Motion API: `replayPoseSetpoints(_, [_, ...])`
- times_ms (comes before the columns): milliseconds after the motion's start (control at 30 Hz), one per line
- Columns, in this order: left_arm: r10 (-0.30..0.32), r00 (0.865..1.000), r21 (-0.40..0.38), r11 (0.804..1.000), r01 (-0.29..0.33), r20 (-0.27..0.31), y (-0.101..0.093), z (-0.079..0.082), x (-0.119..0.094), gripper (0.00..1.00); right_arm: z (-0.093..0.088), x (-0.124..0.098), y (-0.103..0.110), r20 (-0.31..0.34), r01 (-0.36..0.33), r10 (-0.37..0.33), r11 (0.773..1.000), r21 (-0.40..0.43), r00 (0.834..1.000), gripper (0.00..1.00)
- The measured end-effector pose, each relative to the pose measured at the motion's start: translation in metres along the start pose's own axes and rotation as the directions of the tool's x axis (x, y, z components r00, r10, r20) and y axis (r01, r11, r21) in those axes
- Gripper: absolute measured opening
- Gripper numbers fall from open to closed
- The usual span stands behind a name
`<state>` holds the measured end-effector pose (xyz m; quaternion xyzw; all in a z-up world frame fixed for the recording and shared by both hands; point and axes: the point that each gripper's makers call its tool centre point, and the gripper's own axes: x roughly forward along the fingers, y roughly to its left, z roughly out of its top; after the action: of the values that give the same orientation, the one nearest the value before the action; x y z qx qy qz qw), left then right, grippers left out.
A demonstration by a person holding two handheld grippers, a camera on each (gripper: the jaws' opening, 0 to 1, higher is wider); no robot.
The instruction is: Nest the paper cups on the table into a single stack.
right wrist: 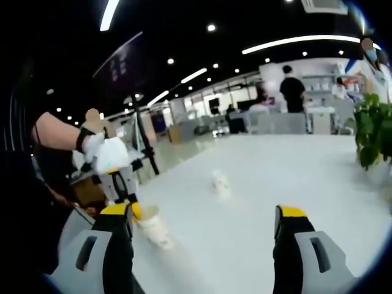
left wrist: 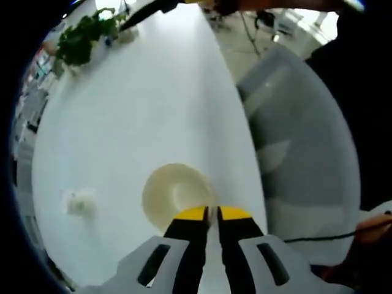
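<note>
Cup in our left gripper, jaws pinching its rim.
We are holding the right gripper wide open, second cup lying ahead between its jaws.

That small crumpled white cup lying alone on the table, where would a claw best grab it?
The small crumpled white paper cup seems to lie on its side on the white table. Probably best gripped across its rim from above; the open right claw faces it, though blur hides detail.
</note>
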<state>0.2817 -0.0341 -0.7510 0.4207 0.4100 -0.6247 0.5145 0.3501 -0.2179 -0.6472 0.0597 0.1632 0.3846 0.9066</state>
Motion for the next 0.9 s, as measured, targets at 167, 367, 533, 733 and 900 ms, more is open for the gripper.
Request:
replayPoseSetpoints(167, [-0.001, 1.000, -0.017, 1.000, 0.001, 0.007, -0.001, -0.001, -0.004, 0.07, 0.001, 0.001, 0.001, 0.000, -0.001, 0.001, 1.000, -0.005, 1.000, 0.93])
replayPoseSetpoints(367, [0.010, 1.000, -0.029, 1.000, -0.010, 0.016, -0.001, -0.003, -0.005, 0.09, 0.002, 0.003, 0.004, 0.001, -0.007, 0.007, 1.000, -0.008, 1.000, 0.93])
replayPoseSetpoints(533, [0.021, 0.999, -0.047, 0.999, -0.020, 0.025, -0.002, -0.005, -0.005, 0.09, 0.001, 0.001, 0.005, -0.004, -0.007, 0.007, 1.000, -0.008, 1.000, 0.93])
replayPoseSetpoints(733, [0.072, 0.981, -0.211, 0.977, -0.033, 0.181, 0.003, -0.004, -0.021, 0.09, 0.001, -0.001, 0.004, -0.001, -0.007, 0.007, 1.000, -0.008, 1.000, 0.93])
replayPoseSetpoints(900, [0.147, 0.942, -0.319, 0.947, -0.046, 0.303, 0.008, -0.006, -0.038, 0.13, 0.000, -0.002, 0.005, -0.001, -0.004, 0.004, 1.000, -0.004, 1.000, 0.93])
